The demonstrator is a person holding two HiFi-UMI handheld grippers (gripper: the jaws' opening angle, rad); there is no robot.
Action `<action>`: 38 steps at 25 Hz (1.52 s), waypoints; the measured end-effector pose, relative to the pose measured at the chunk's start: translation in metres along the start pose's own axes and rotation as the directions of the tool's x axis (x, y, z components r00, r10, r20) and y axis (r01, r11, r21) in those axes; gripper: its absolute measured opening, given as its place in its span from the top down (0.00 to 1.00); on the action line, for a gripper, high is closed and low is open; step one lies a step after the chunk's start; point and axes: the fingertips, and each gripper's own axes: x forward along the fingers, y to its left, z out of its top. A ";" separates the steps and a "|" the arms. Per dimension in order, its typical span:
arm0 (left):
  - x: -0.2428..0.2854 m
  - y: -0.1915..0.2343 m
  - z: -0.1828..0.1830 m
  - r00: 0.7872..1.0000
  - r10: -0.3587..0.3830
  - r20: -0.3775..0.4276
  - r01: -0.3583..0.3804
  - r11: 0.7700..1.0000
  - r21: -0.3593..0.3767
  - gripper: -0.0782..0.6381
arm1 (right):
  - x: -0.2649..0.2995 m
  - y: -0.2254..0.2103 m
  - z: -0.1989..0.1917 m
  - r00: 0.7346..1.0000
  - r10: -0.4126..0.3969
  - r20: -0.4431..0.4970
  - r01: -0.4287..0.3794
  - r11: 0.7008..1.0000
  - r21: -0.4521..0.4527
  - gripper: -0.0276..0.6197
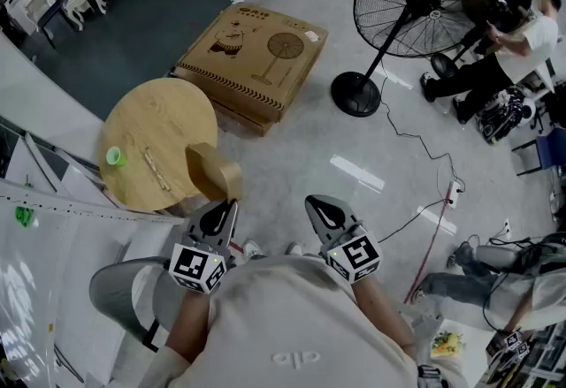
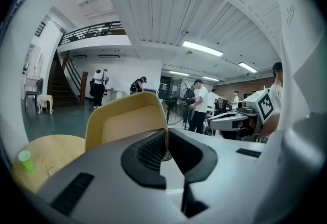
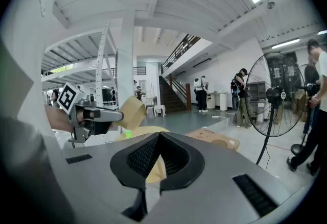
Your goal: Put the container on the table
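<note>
Container [image 1: 215,171]: a tan, open-topped tub with rounded corners, held in the air by the left gripper [image 1: 227,203]. In the left gripper view the two dark jaws are closed on one thin side wall of the container [image 2: 125,122], pinching its edge between their ridged pads, and the tub stands up beyond the gripper [image 2: 164,139]. Seen from the head, the container overlaps the near right edge of a round wooden table [image 1: 164,125]. In the right gripper view it sits higher than the table top [image 3: 145,132], but whether it is over the table or just beside it cannot be told. A small green cup [image 1: 114,156] and a thin pale strip [image 1: 156,168] lie on the table. The right gripper [image 1: 318,206] is beside the left one, apart from the container, and its jaws are pressed together at the tips with nothing between them [image 3: 159,137]. On the floor beyond are a flat cardboard box [image 1: 252,59] and a black pedestal fan [image 1: 416,2].
</note>
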 end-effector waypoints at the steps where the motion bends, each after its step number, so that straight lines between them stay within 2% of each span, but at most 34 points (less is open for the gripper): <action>1: 0.000 0.004 0.000 1.000 -0.001 0.002 0.001 1.000 -0.002 0.85 | 0.004 0.002 0.000 1.000 0.002 -0.001 -0.002 1.000 0.002 0.92; 9: -0.018 0.036 -0.008 1.000 0.014 0.004 -0.014 0.999 -0.032 0.85 | 0.036 0.024 0.002 1.000 0.020 -0.022 -0.020 1.000 0.011 0.92; 19: -0.060 0.113 -0.031 0.996 0.088 0.018 -0.085 0.989 -0.120 0.85 | 0.106 0.057 0.009 0.999 0.040 -0.024 -0.038 0.998 0.051 0.92; 25: -0.051 0.144 -0.037 0.995 0.103 0.000 -0.102 0.988 -0.114 0.85 | 0.140 0.055 0.014 0.998 0.054 -0.034 -0.053 0.998 0.027 0.92; 30: -0.018 0.170 -0.037 0.993 0.117 -0.018 -0.118 0.986 -0.119 0.85 | 0.175 0.026 0.019 0.997 0.074 -0.031 -0.073 0.997 0.026 0.92; 38: 0.079 0.208 -0.015 0.979 0.199 -0.038 -0.202 0.973 -0.111 0.85 | 0.237 -0.066 0.033 0.985 0.168 -0.032 -0.166 0.985 0.050 0.92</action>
